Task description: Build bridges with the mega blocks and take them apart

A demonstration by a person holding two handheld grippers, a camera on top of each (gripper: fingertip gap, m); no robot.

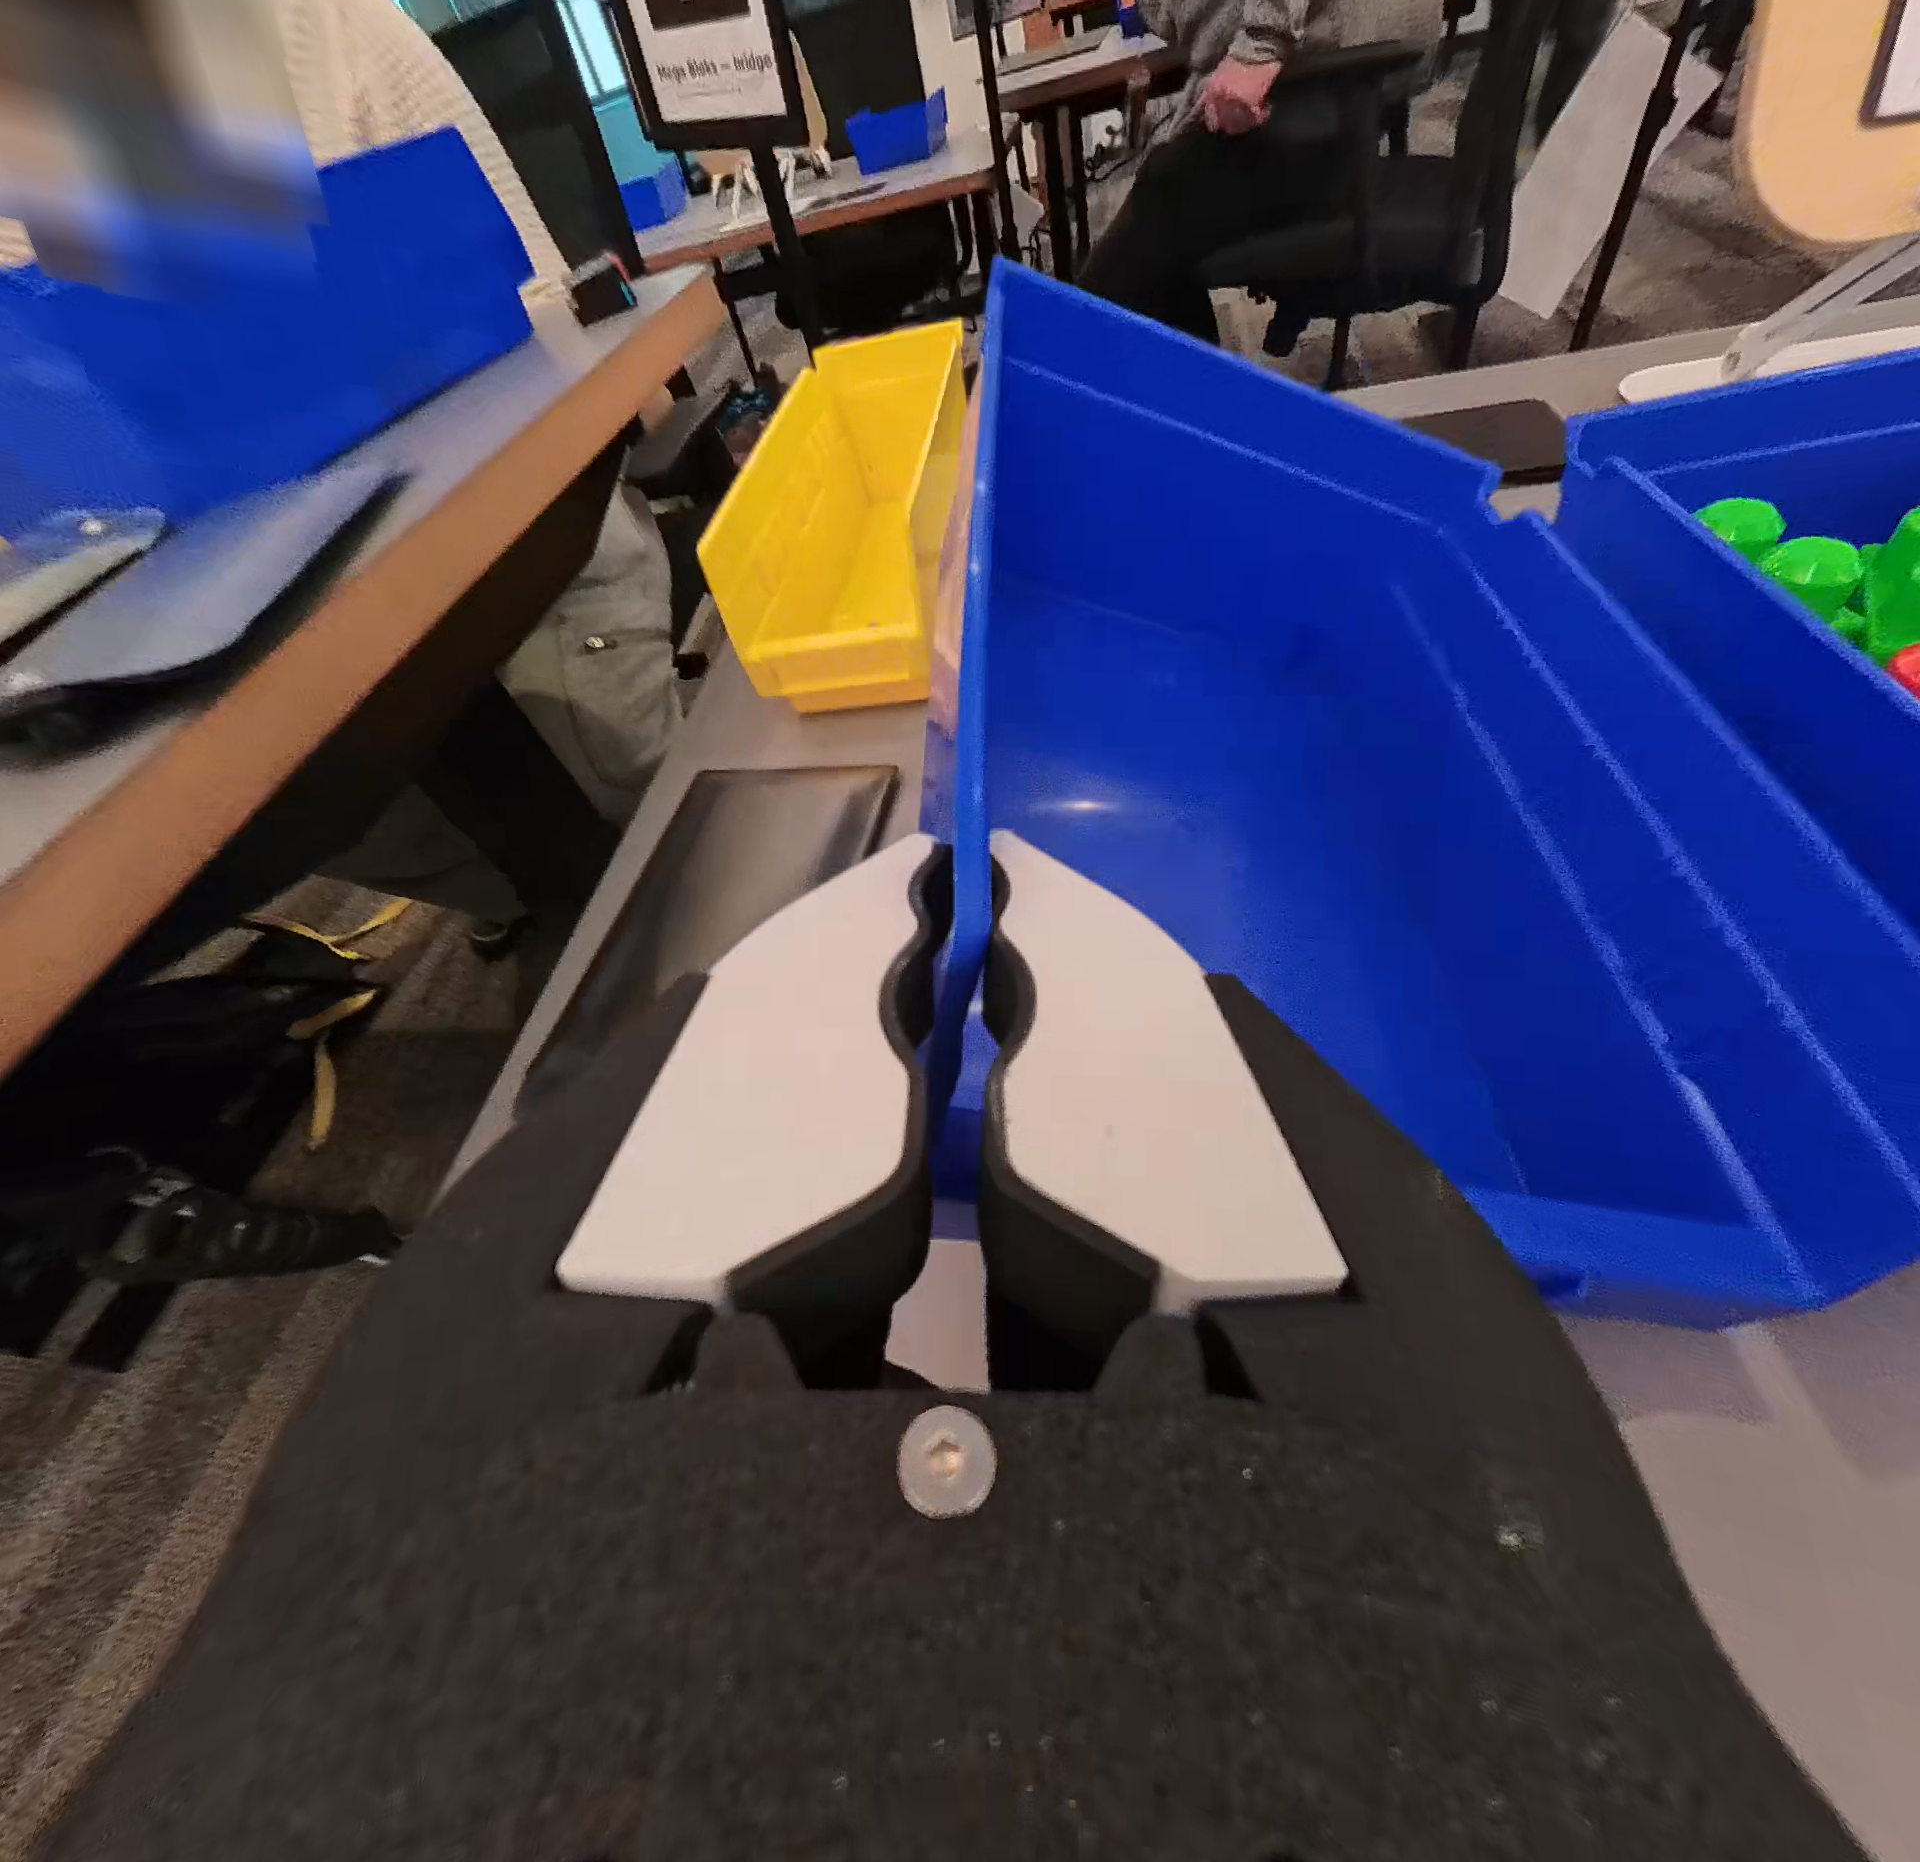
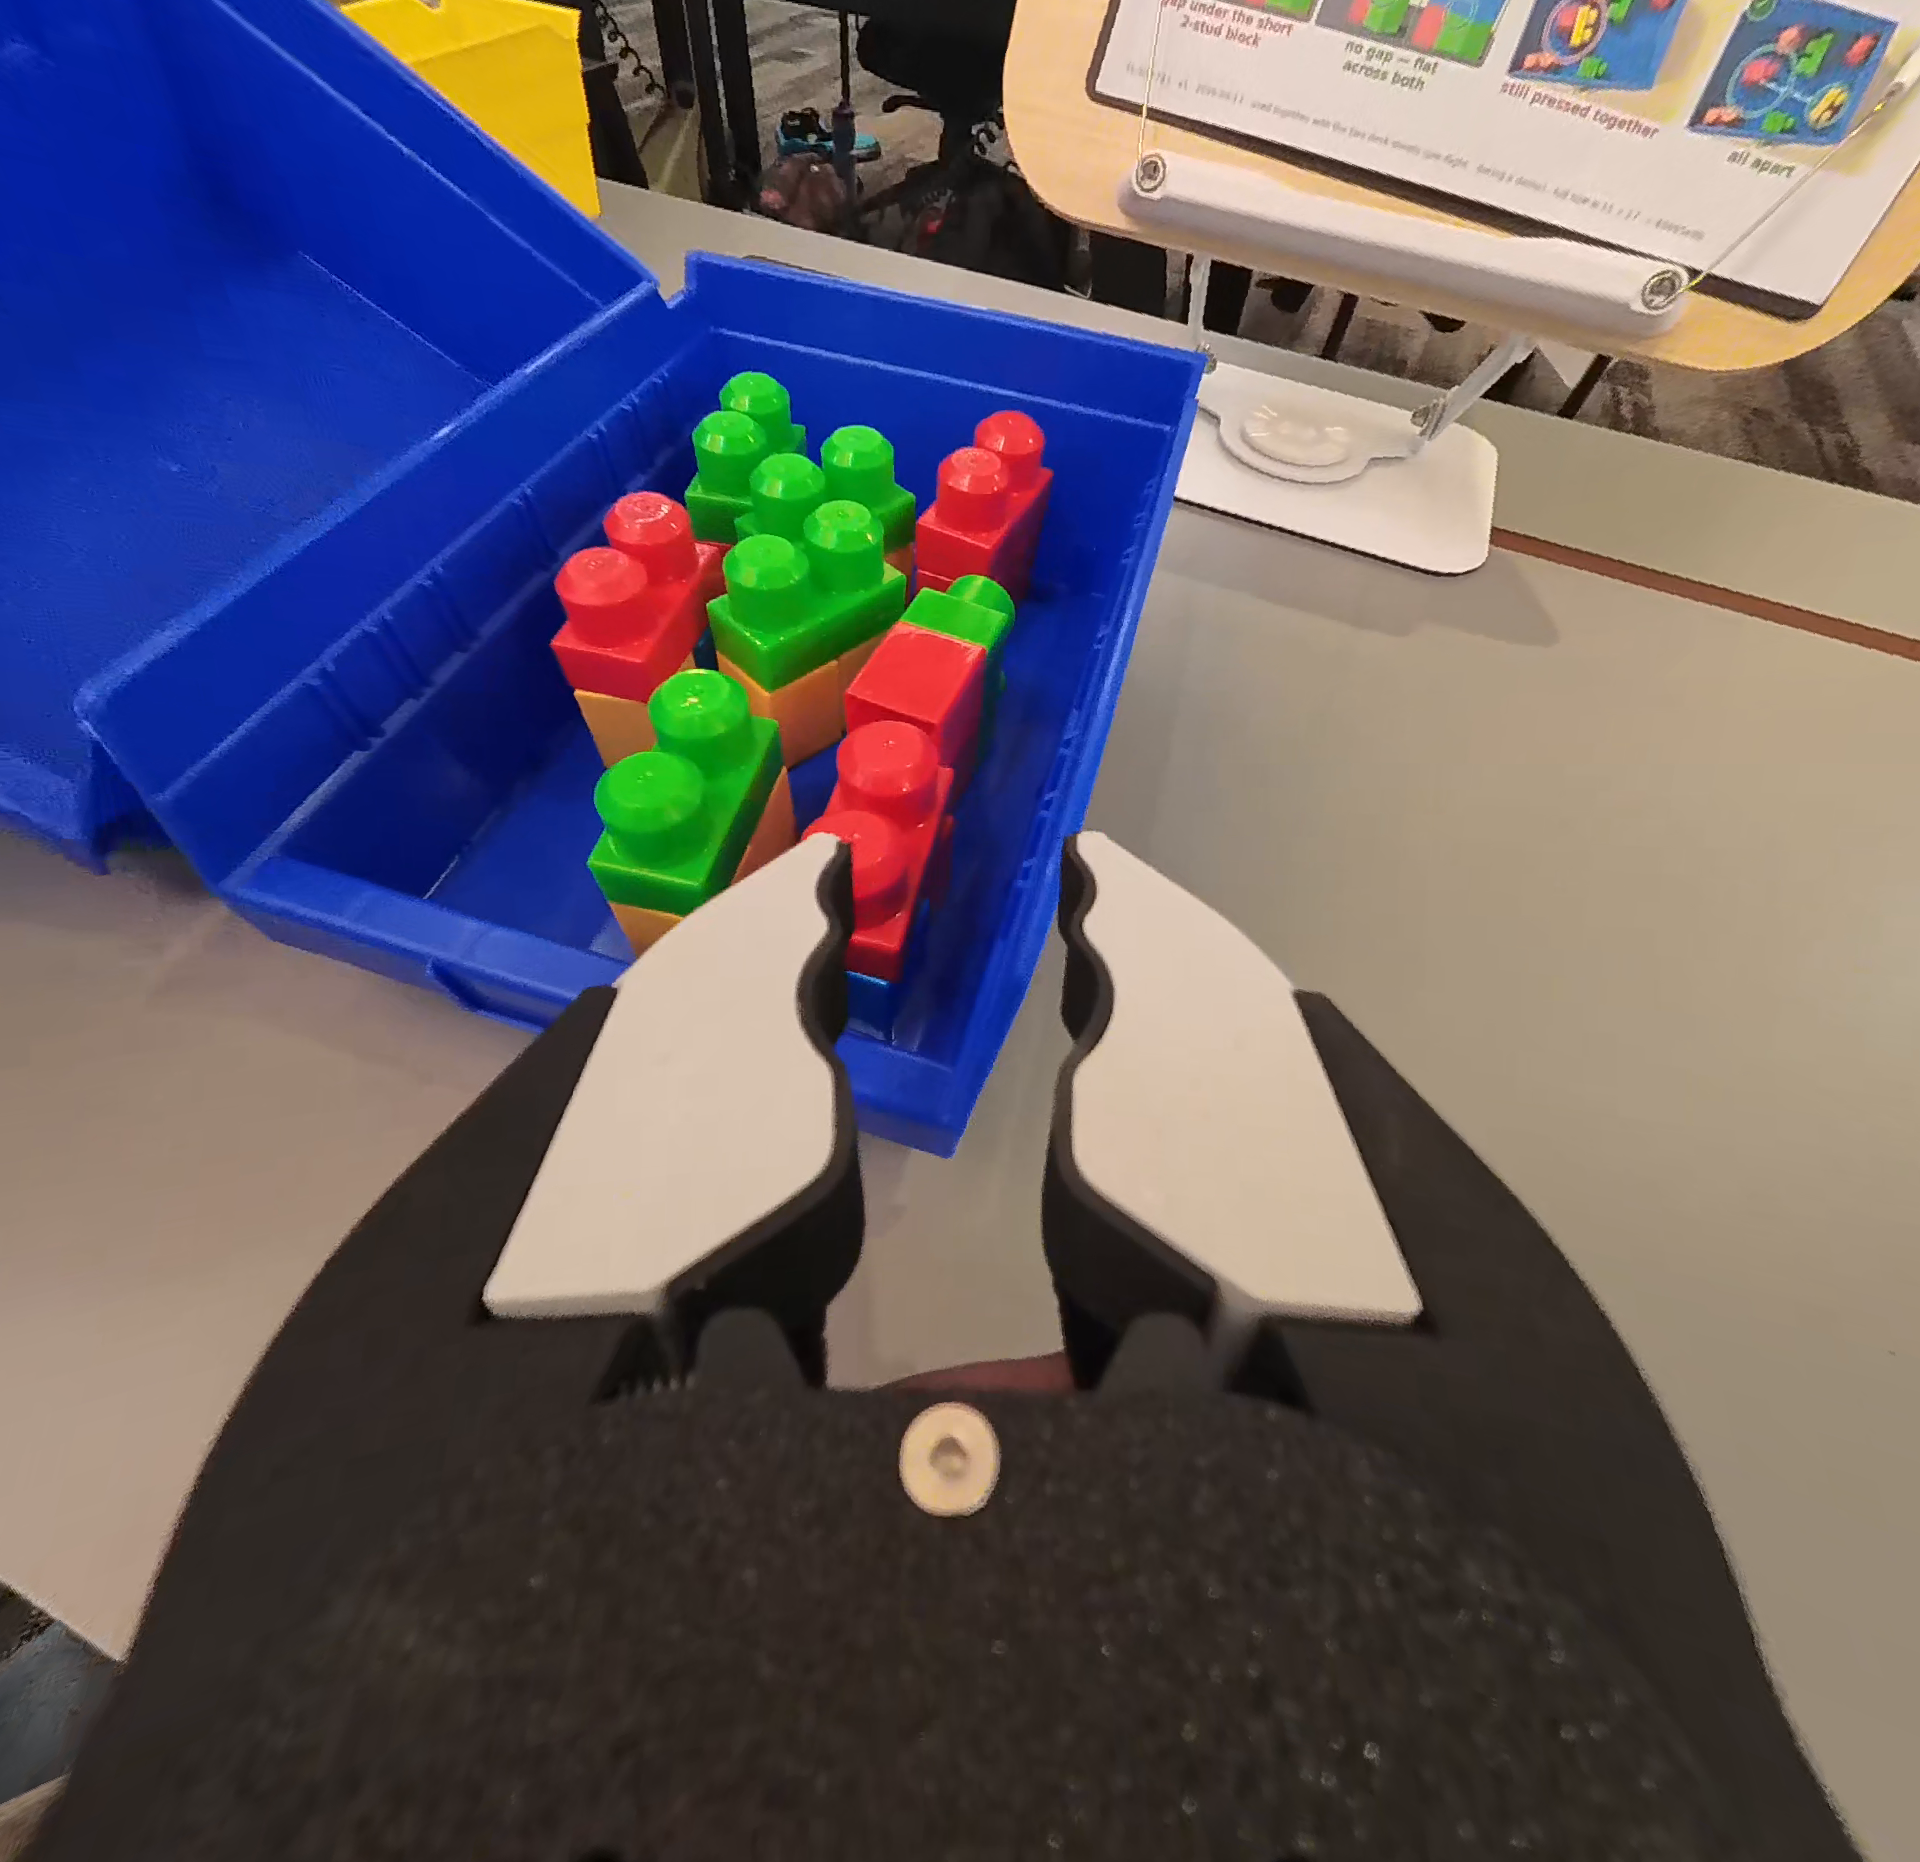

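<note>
Pinching the empty bin [image 1: 1299,773] wall, left gripper [image 1: 966,877] jaws seemingly clamped.

Blocks crowd the bin; bare table lies at the right of the frame

In the right wrist view the blue bin [image 2: 1081,773] is packed with upright red and green blocks [image 2: 800,586], leaving open floor only along its lower-left wall; the right gripper [image 2: 951,867] hovers spread over the near red block [image 2: 883,856]. Bare grey table [image 2: 1507,877] at centre right gives free passage, while the instruction stand [image 2: 1340,462] blocks the upper right. The empty blue bin [image 1: 1299,773], tilted up, fills the upper left, its wall pinched by the left gripper [image 1: 966,877].
</note>
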